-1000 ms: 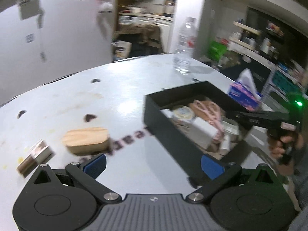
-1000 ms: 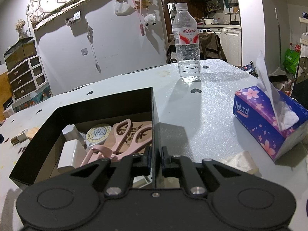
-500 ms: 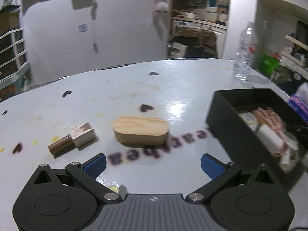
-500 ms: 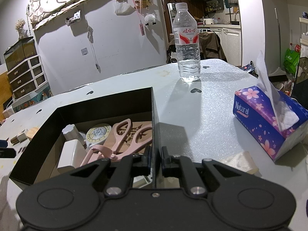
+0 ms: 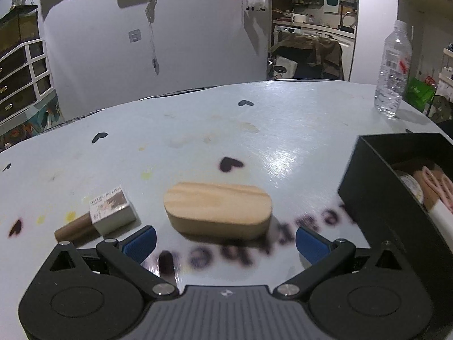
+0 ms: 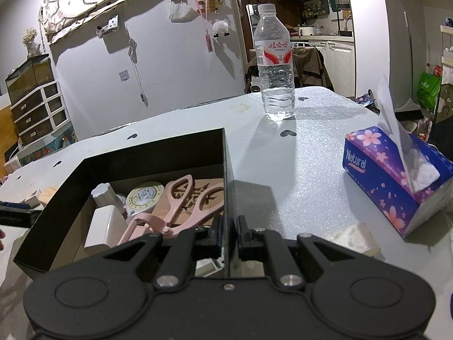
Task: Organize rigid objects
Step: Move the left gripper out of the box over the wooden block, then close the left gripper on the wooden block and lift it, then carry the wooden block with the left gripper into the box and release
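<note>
Wood block [image 5: 218,209] ahead of wide-open left tool [image 5: 226,244]; right tool [image 6: 228,233] pinches black box [image 6: 226,184] wall.

Right gripper [image 6: 228,233] seemingly clamping box wall [image 6: 225,181]

Both wrist views low over table [image 5: 283,119], facing wall; shared: black box [image 6: 158,153], water bottle [image 5: 392,68].

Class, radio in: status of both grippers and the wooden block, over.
Left gripper open, facing oval wooden block. Right gripper shut on black box wall. Small gel-polish carton beside block, not blocking.
</note>
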